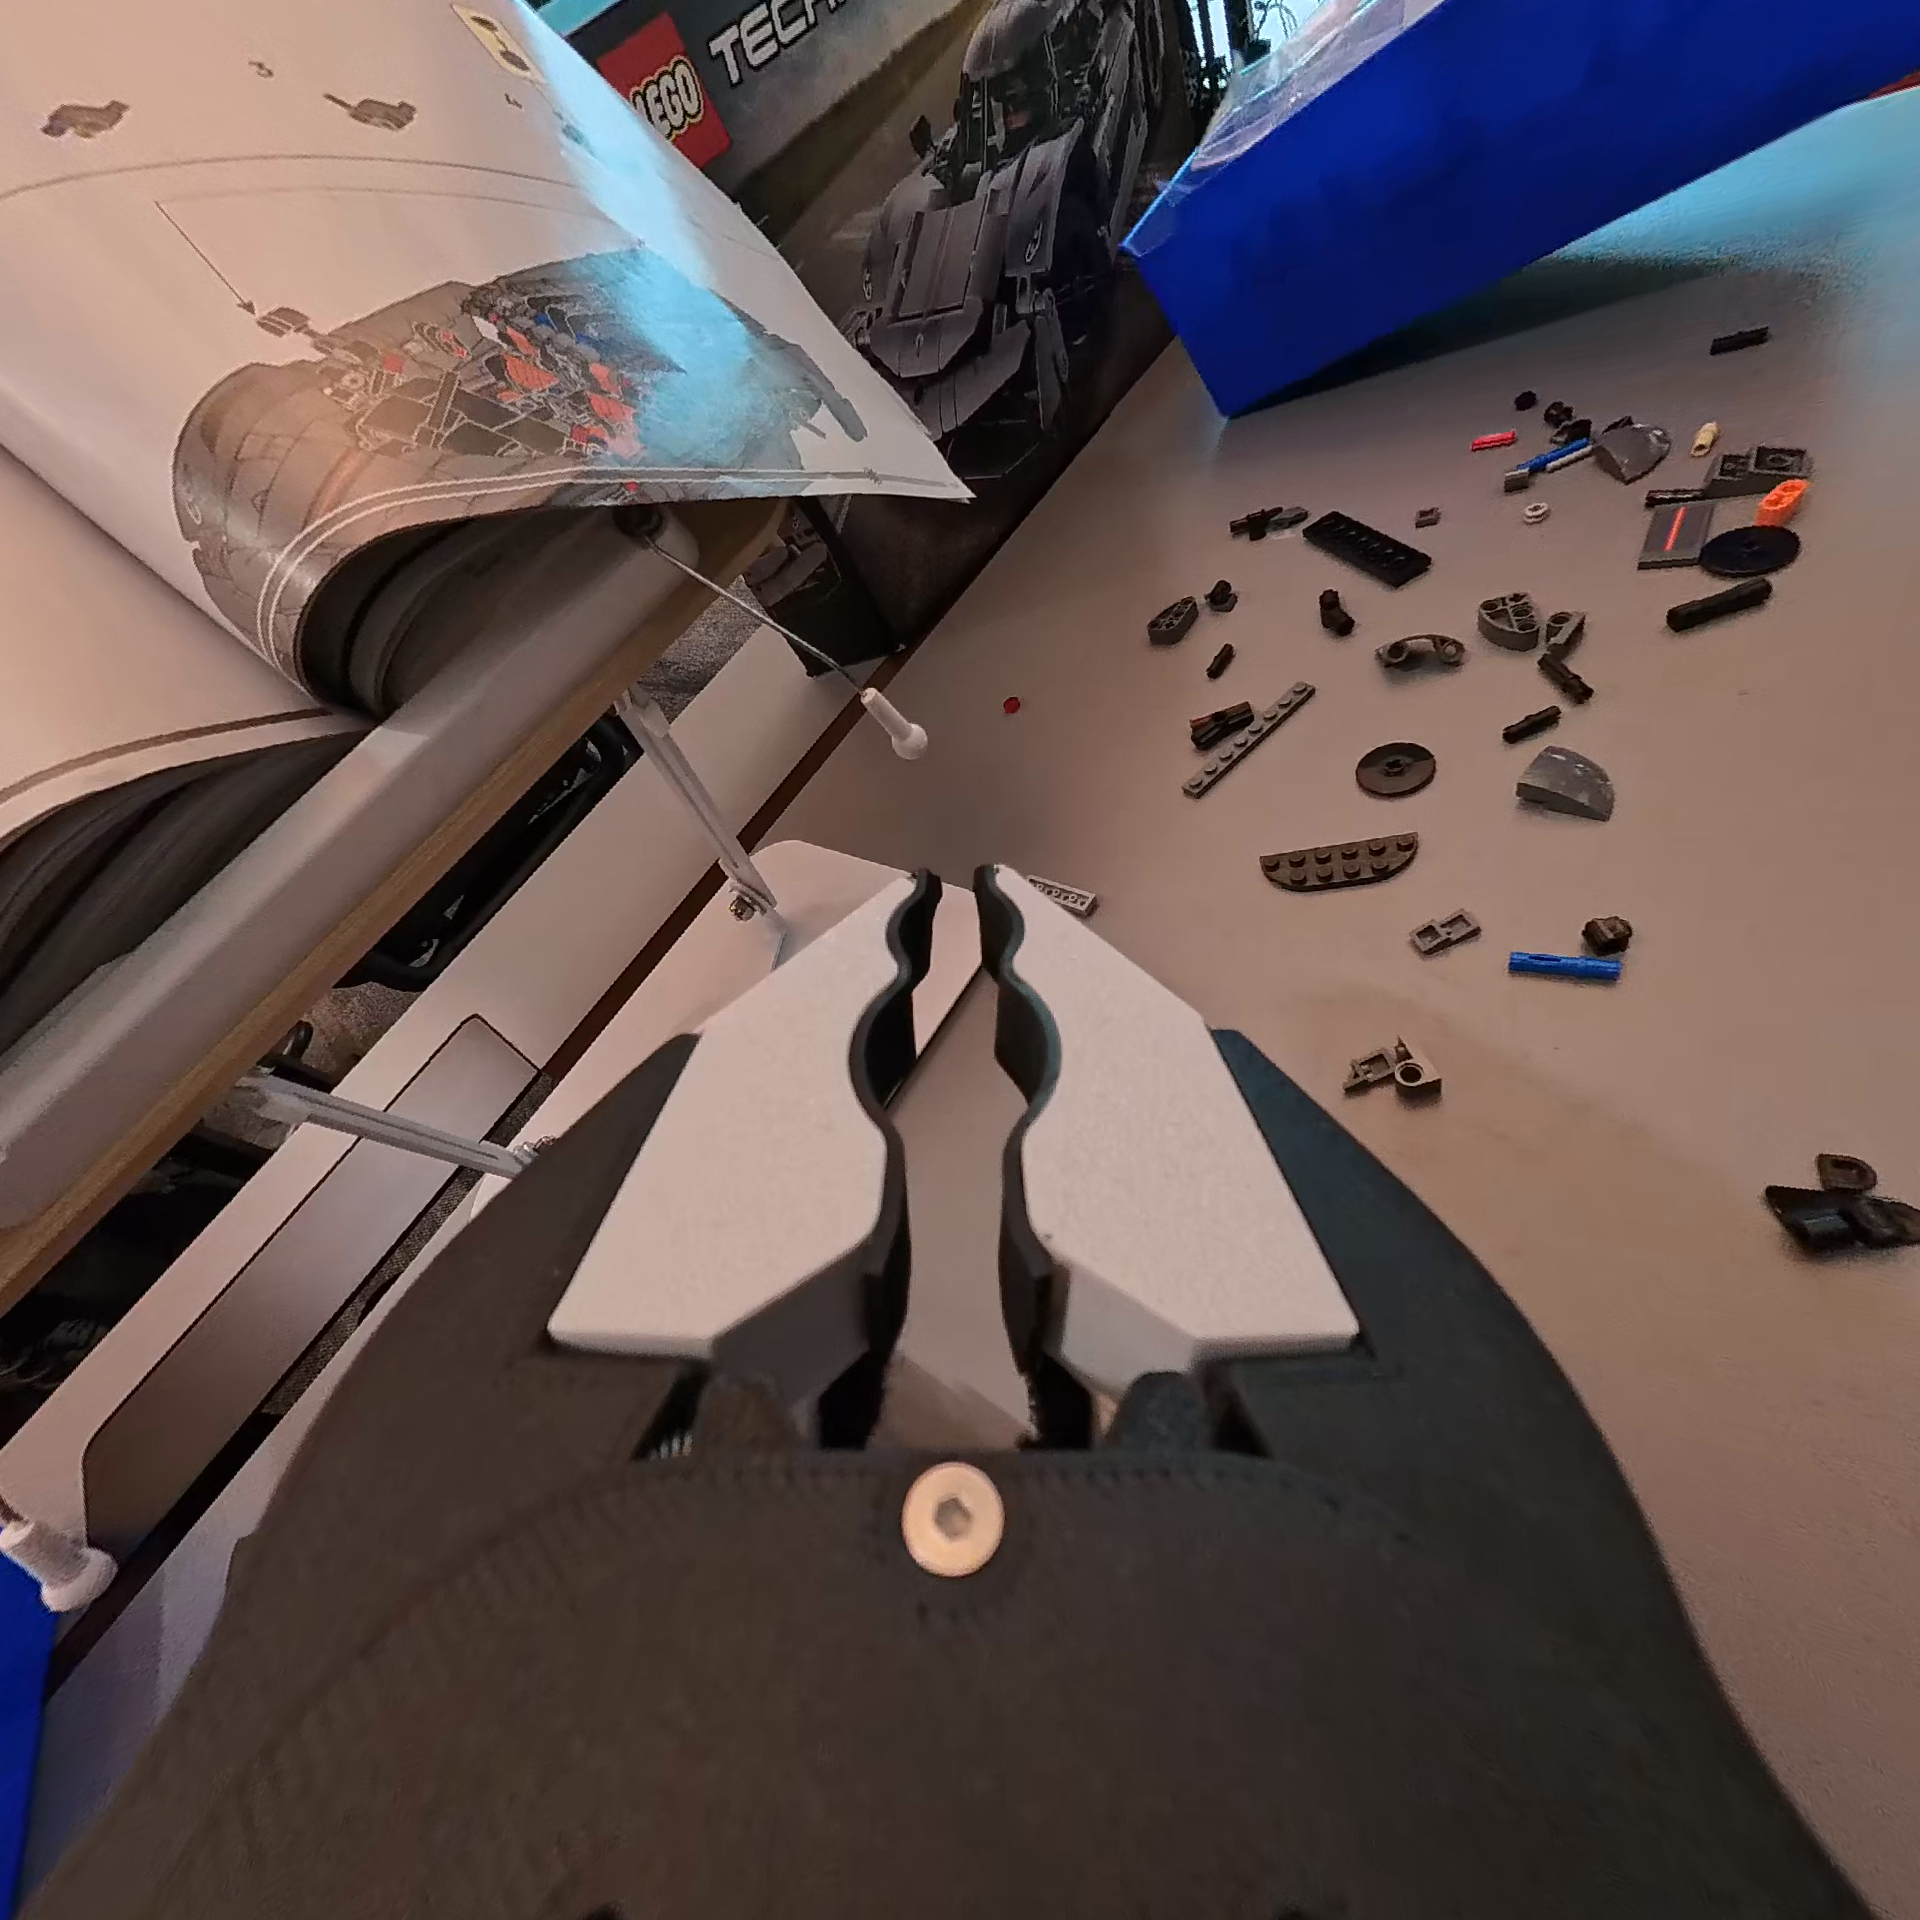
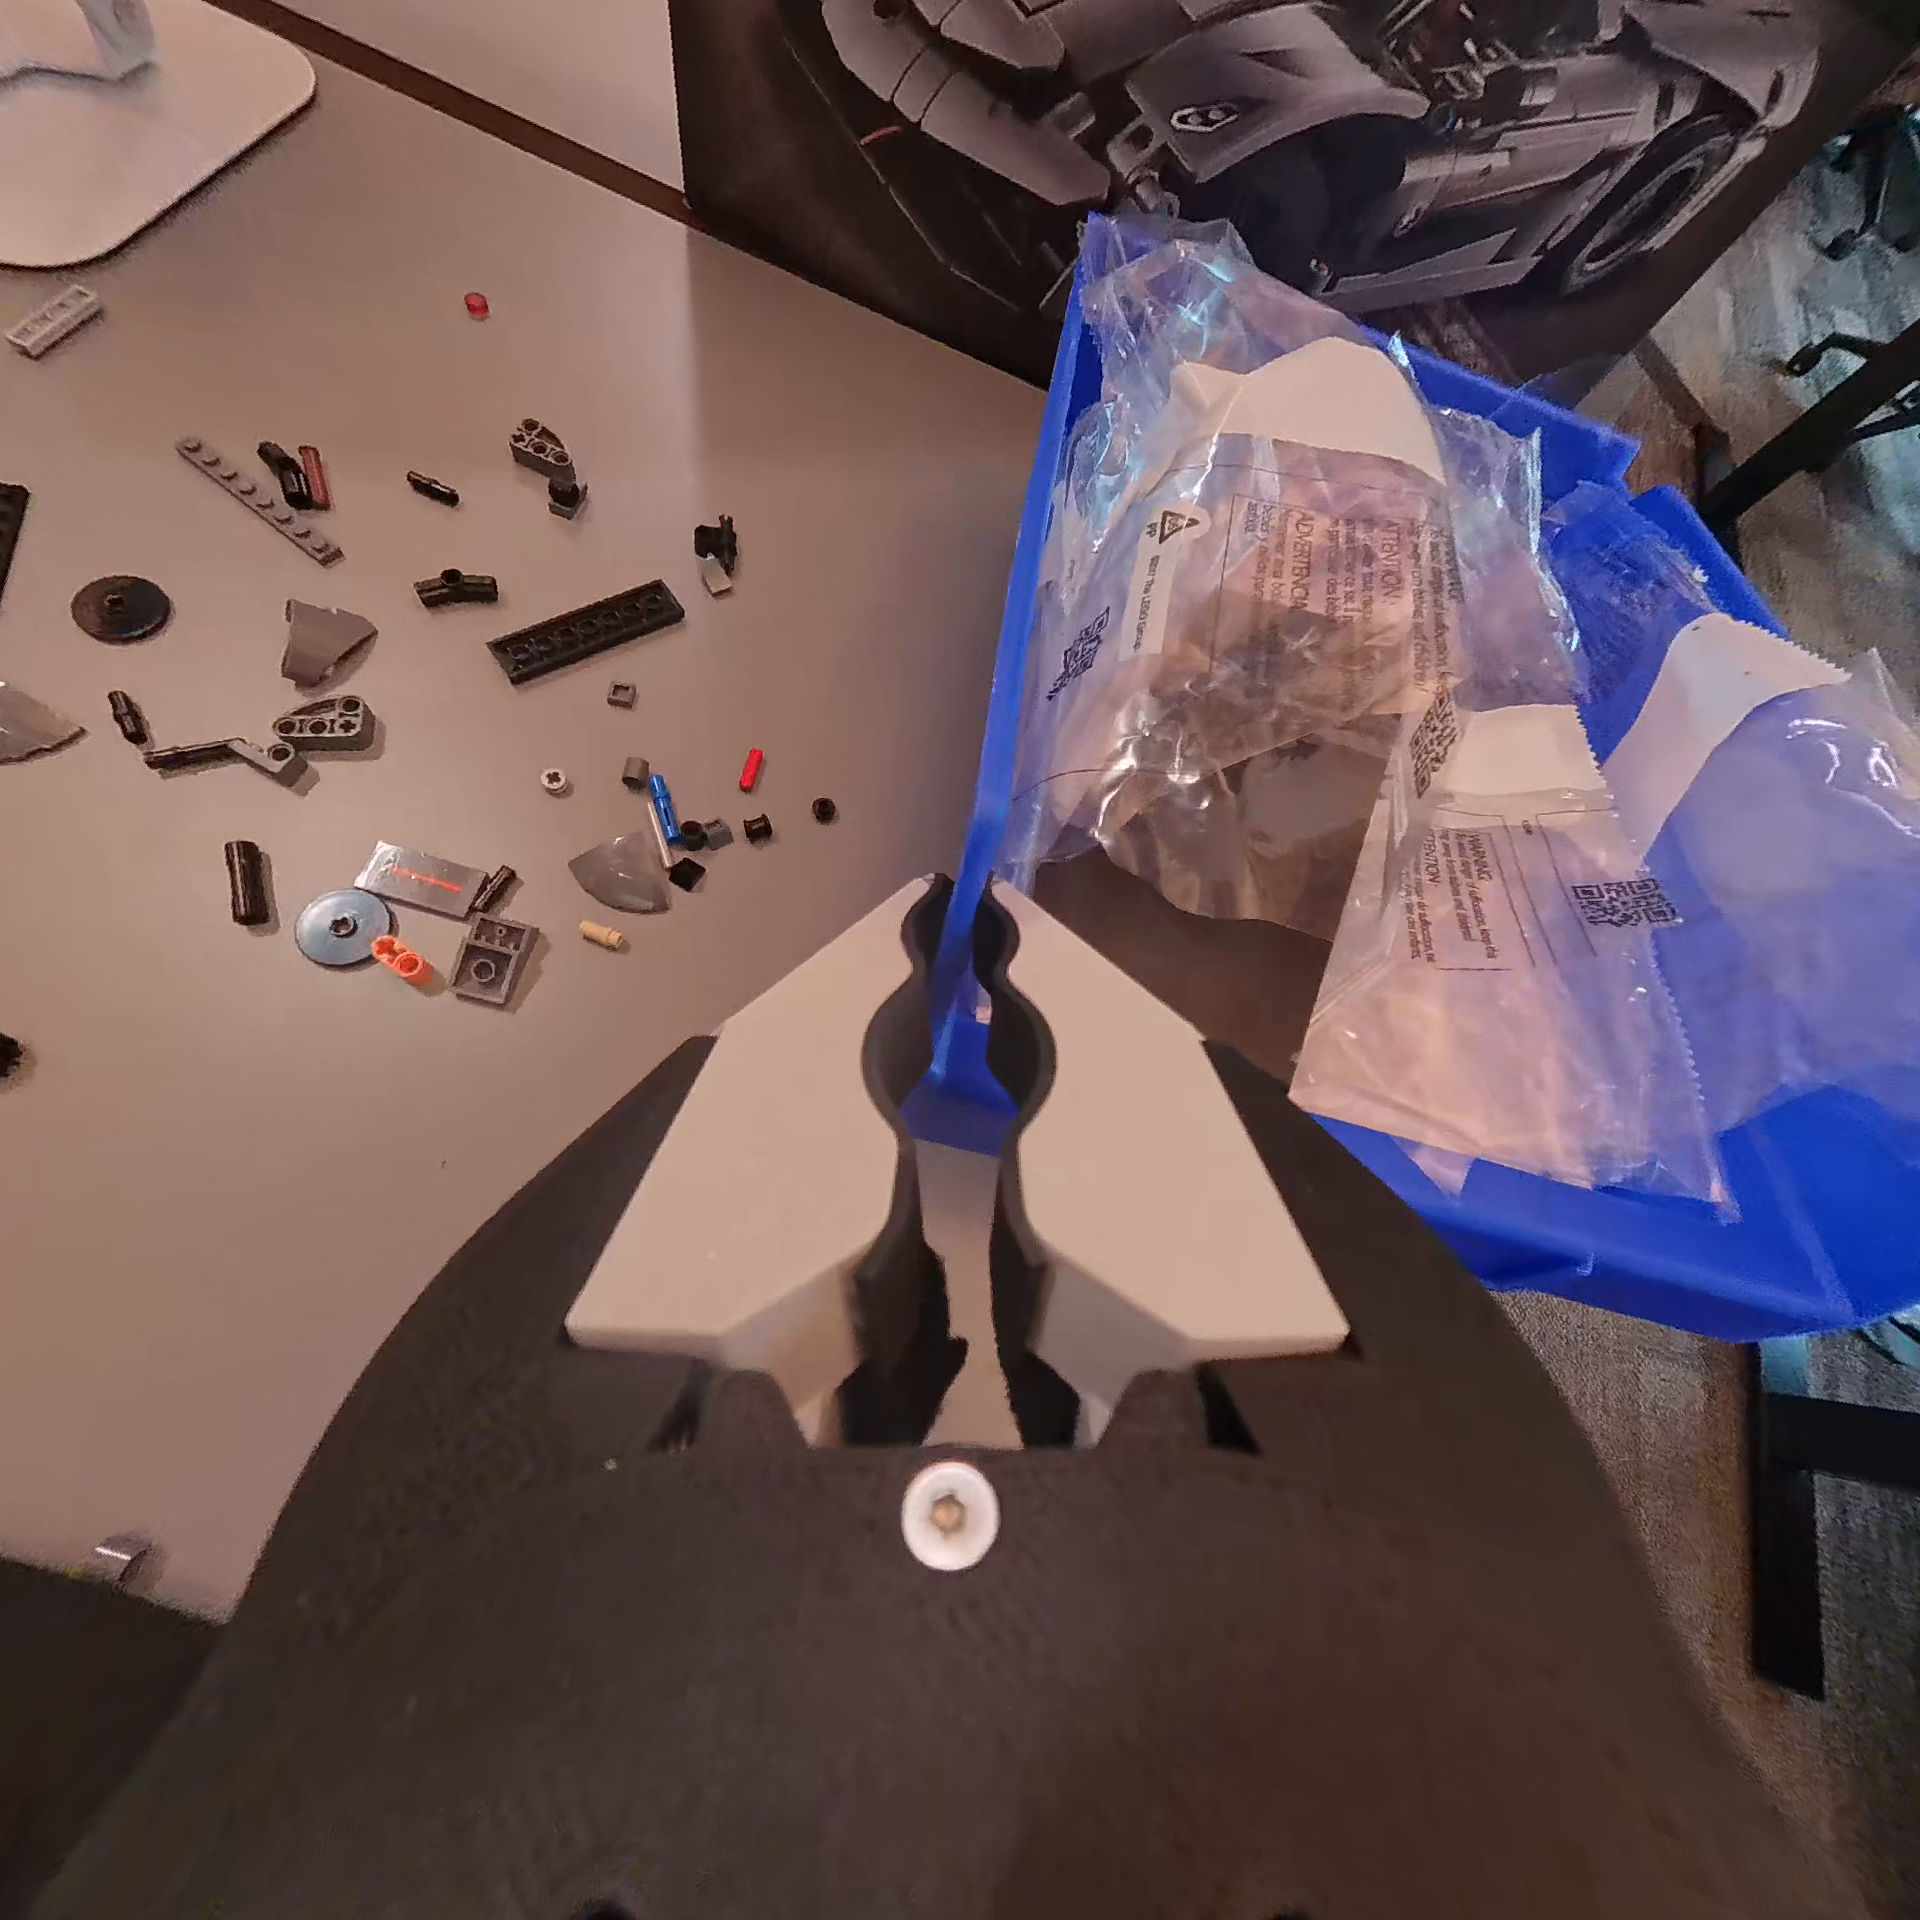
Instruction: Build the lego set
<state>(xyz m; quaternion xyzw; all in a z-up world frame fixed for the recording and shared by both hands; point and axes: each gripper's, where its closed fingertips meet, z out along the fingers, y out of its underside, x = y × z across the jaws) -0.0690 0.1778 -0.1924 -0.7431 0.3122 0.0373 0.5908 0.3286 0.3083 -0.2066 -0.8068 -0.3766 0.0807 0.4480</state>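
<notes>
The lego set is lying unbuilt, as loose pieces (image 2: pixel 582 629) scattered over the middle of the grey table (image 2: pixel 312 1195): mostly black and dark grey plates, pins, discs and curved panels, with a blue pin (image 1: pixel 1564 964), an orange connector (image 2: pixel 400 958) and a tiny red stud (image 2: pixel 476 303) standing out among them. More parts are sitting sealed in clear plastic bags (image 2: pixel 1278 644), which are piling up in a blue plastic bin (image 2: pixel 1558 1257) at the table's right edge.

The right gripper (image 2: pixel 966 894) is clenching the bin's near wall, the thin blue rim running between its fingertips. The left gripper (image 1: pixel 956 883) is hovering over the table's left part, drawn in to a narrow slit and carrying nothing.

The set's dark cardboard box (image 1: pixel 935 260) is standing along the far edge, showing a grey car, a red square logo and white lettering. The bags are bearing printed warning panels and square codes. An open instruction booklet (image 1: pixel 312 312) is resting on a white stand (image 1: pixel 416 769) at the left edge, one page curling up and showing a build diagram.

Bare table is stretching between the pieces and the near edge. The pieces are lying apart from the bin.
</notes>
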